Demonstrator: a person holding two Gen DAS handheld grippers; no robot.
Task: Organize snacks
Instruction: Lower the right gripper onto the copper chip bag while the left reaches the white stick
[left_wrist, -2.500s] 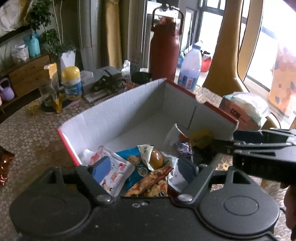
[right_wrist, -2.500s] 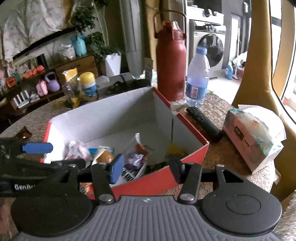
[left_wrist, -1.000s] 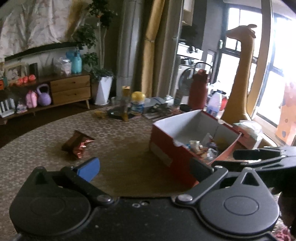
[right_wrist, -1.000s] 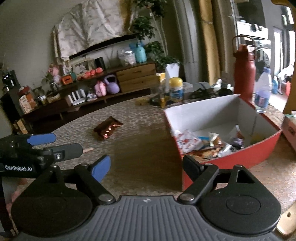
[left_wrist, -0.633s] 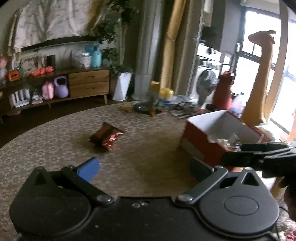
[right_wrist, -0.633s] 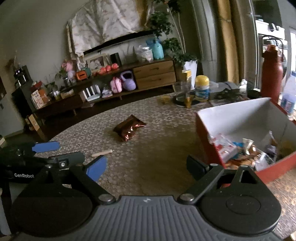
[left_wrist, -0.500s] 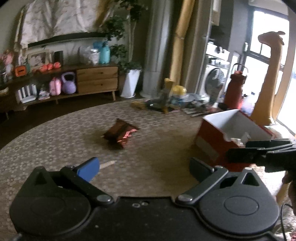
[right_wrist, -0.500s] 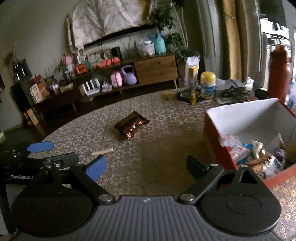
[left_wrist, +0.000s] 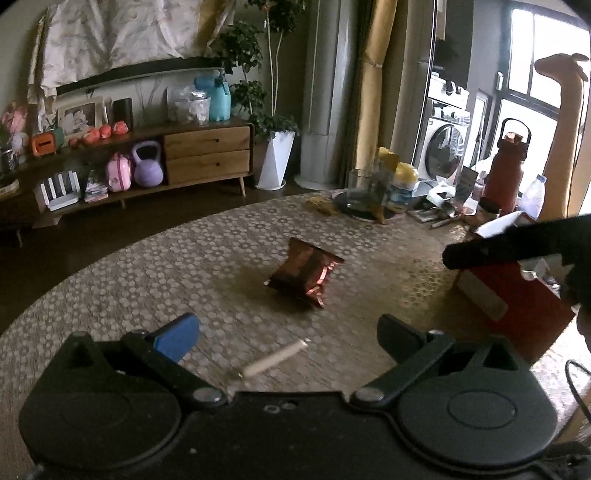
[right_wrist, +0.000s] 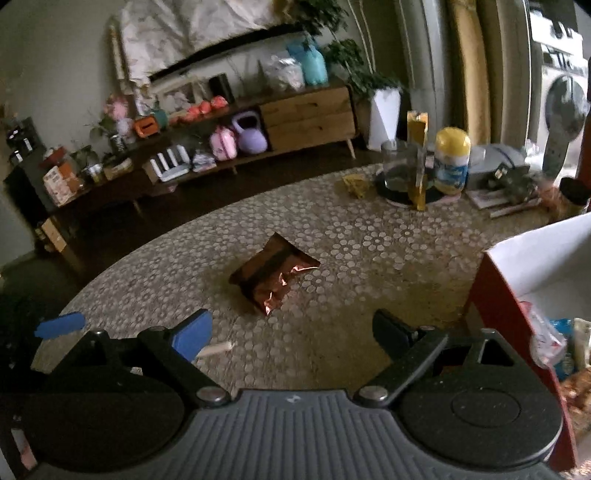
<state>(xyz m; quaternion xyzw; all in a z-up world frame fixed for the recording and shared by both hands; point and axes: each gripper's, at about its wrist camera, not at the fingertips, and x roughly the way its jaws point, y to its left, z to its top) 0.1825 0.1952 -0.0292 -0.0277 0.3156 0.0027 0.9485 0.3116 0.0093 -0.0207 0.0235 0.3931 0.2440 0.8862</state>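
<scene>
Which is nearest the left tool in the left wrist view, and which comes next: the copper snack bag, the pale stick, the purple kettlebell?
1. Pale stick: on the table, between the open left tool fingers.
2. Copper snack bag: mid-table, ahead.
3. Purple kettlebell: under the far sideboard, left.

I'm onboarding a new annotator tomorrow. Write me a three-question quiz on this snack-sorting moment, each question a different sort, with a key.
1. True or false: the copper foil snack bag already lies inside the red box.
2. Multiple choice: what lies on the table nearest the left tongs? A) a thin pale stick B) a remote control C) a spoon
3. Fill in: both pairs of tongs are ____ and hold nothing.

Key:
1. False; it lies on the bare table, apart from the box.
2. A; the thin pale stick lies just ahead of them.
3. Open; so are the right tongs.
</scene>
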